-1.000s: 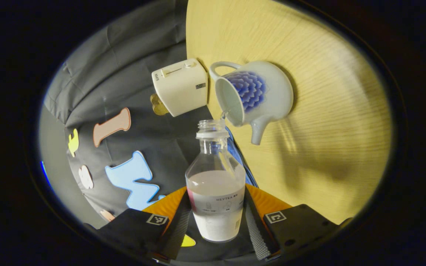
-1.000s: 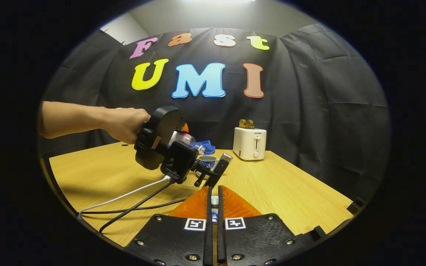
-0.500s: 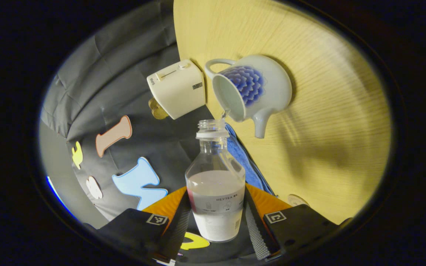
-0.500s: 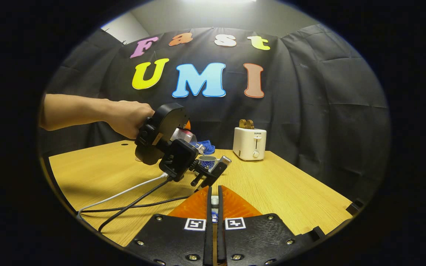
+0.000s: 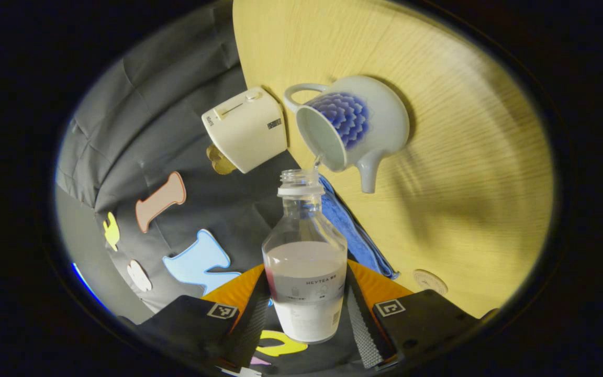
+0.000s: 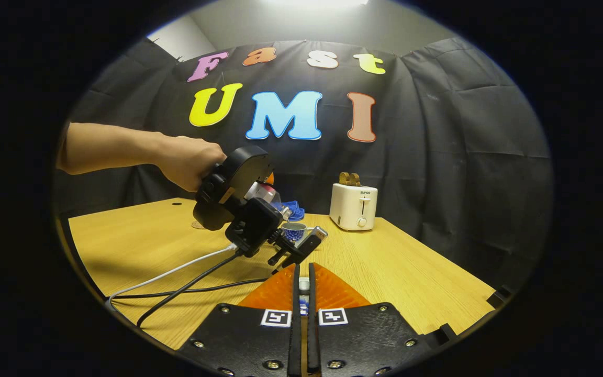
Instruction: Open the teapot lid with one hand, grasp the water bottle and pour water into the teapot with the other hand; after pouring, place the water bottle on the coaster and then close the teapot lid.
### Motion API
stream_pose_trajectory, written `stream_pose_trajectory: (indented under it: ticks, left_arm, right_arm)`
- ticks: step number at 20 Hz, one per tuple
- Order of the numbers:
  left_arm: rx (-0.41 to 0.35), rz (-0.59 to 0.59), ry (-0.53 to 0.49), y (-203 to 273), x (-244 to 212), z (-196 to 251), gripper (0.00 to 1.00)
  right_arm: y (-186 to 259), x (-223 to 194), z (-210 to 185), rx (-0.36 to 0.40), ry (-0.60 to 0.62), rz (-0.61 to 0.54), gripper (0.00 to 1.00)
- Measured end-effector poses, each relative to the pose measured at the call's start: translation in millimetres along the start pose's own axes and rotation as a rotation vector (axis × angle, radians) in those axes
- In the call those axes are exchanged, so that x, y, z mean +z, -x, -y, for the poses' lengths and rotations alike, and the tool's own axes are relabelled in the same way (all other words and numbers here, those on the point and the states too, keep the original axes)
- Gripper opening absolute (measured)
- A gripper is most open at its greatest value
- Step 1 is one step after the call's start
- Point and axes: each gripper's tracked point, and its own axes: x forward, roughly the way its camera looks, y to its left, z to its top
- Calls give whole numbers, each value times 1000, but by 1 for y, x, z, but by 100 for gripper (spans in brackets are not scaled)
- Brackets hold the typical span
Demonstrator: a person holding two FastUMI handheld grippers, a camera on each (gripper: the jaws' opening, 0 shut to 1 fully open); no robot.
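Left tongs still clamp the clear plastic water bottle, pouring into the white blue-flowered teapot; round coaster now visible at 5 o'clock. Right tongs stay narrow.

Black claw housing with square markers, screws, orange panels, bare forearm, white and black cables

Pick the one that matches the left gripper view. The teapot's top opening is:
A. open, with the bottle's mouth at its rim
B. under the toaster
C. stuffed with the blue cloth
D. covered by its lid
A: the teapot shows a bare, lidless opening, and the mouth of the water bottle, clamped in the left tool, sits at its rim.
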Motion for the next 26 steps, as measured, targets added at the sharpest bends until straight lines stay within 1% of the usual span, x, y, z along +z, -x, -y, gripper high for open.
stream_pose_trajectory:
  ticks: [1, 3, 12, 20, 22, 26]
  left_arm:
    - [1, 0, -5, 0, -1, 0, 87]
    - [-19, 15, 1, 0, 3, 3, 87]
    - [-8, 7, -74, 1, 2, -3, 86]
    - [6, 18, -100, 3, 4, -6, 87]
    - [20, 9, -114, 2, 2, -8, 86]
    - [26, 9, -114, 2, 3, -8, 87]
  right_arm:
    - [0, 1, 0, 0, 0, 1, 5]
    - [0, 0, 0, 1, 0, 1, 5]
    - [1, -3, 4, -4, -5, -8, 5]
    - [1, -4, 5, -7, -6, -10, 5]
    - [1, -4, 6, -10, -8, -11, 5]
    - [0, -3, 4, -6, -7, -13, 5]
